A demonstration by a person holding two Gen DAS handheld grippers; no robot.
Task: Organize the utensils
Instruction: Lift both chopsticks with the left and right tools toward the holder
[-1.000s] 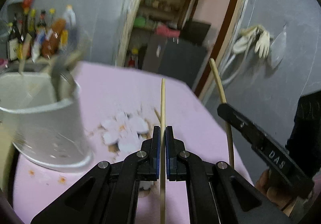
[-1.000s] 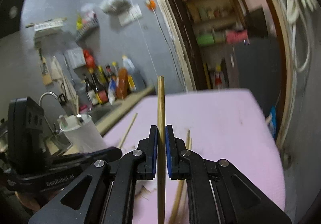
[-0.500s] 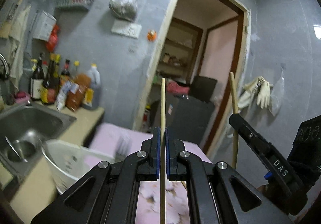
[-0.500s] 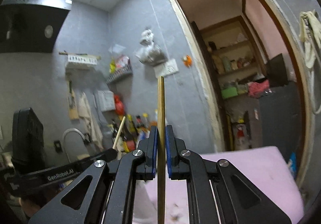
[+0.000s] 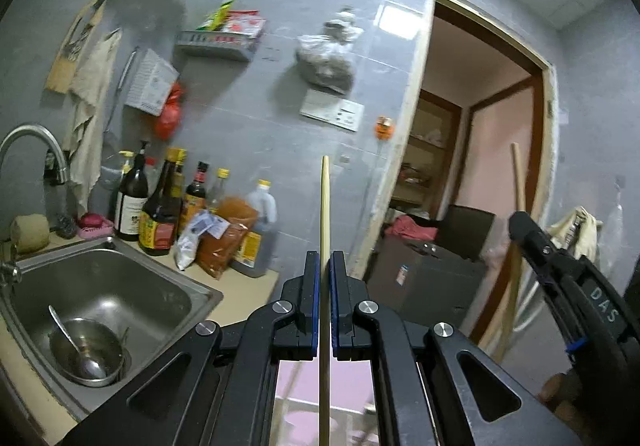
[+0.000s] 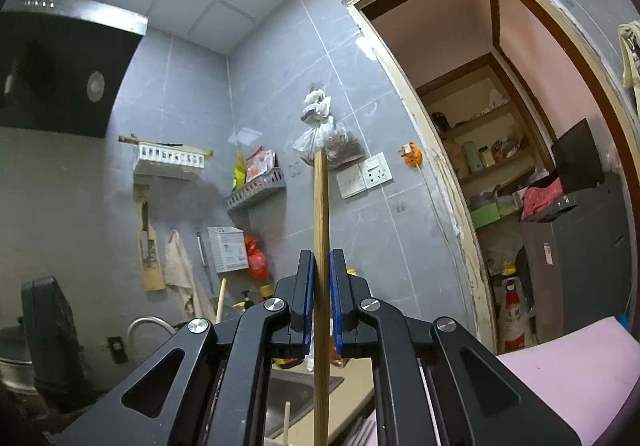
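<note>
Above the bench [image 6: 568, 362], well clear of its pink cover, I hold both tongs roughly level; left tongs [image 5: 325, 274] pinched shut on a thin pale chopstick [image 5: 325, 206], right tongs [image 6: 322, 274] pinched shut on a thicker brown chopstick [image 6: 321, 206]; each stick stands upright between the blue pads, its tip well above the jaws and its tail running down out of frame.

Surroundings, left view: steel sink [image 5: 120, 286] lower left with a metal bowl [image 5: 86, 354] and a spoon in it; sauce bottles [image 5: 160, 214] along the back edge of the bench; right tongs seen at the right edge with their stick in front of the open doorway [image 5: 480, 166]. No utensil holder in either view, so I cannot tell where the drop target lies from here.

Judged stage: carry, both sticks lifted, neither yet placed.

Risks:
- grip is on a narrow round shaft; a quick swing could let a stick pivot or slide down through the pads;
- the thin stick is the likelier to slip, having less surface under the pads;
- long free ends could catch the bottles or the tap [image 5: 28, 142] if I sweep low toward the sink;
- the two sticks could cross if I bring the tongs together without watching both tips;
- releasing over the sink would lose a stick into the bowl.
</note>
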